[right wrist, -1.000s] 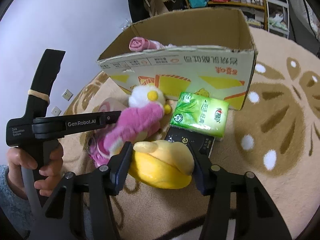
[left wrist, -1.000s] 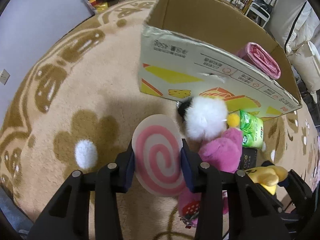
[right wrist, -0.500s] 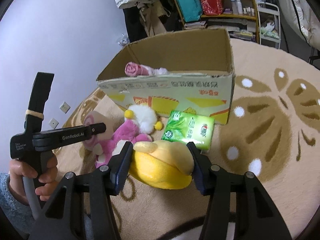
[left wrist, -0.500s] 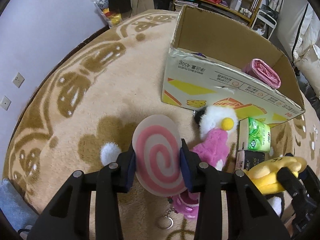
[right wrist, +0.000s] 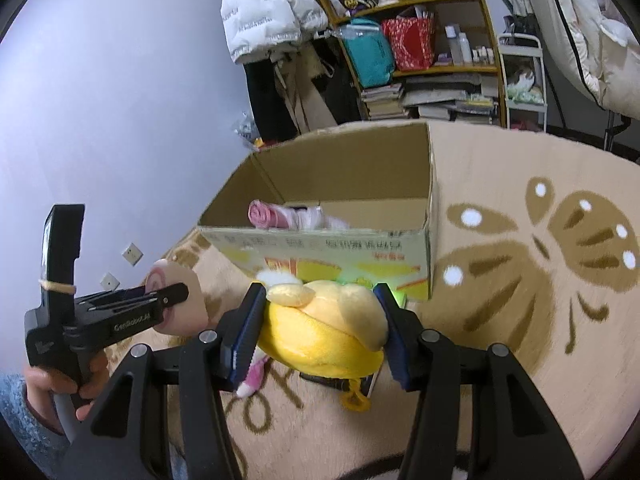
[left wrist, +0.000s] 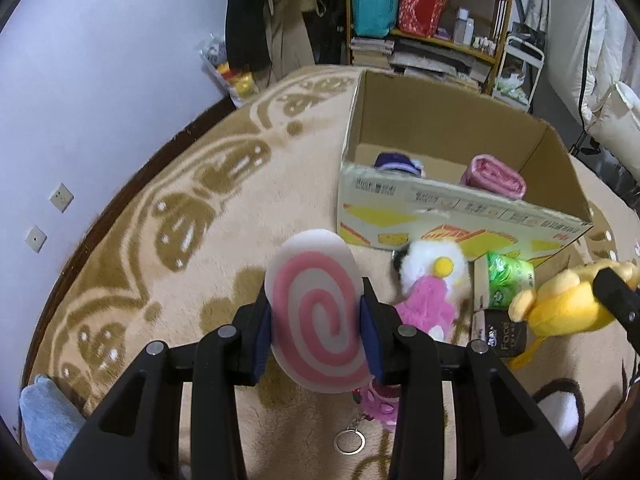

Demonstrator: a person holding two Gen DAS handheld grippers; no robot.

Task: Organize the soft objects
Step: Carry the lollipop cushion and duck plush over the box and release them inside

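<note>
My left gripper (left wrist: 316,320) is shut on a round pink-and-white swirl plush (left wrist: 316,320), held above the rug in front of the open cardboard box (left wrist: 452,216). My right gripper (right wrist: 320,320) is shut on a yellow plush toy (right wrist: 324,340), also raised; the toy shows at the right of the left wrist view (left wrist: 564,304). In the right wrist view the left gripper (right wrist: 168,300) is at the left. The box (right wrist: 320,248) holds a pink roll (left wrist: 494,176) and a purple item (left wrist: 394,162). A pink-and-white plush (left wrist: 428,292) lies on the rug by the box.
A green tissue pack (left wrist: 508,284) and a black box (left wrist: 500,336) lie beside the cardboard box. A key ring (left wrist: 349,440) lies on the beige patterned rug (left wrist: 200,208). Shelves with bags and books (right wrist: 420,60) stand behind, a wall at the left.
Both grippers have risen and pulled back with their plush toys; the box interior now shows from above. The pink-and-white plush stays on the rug.
</note>
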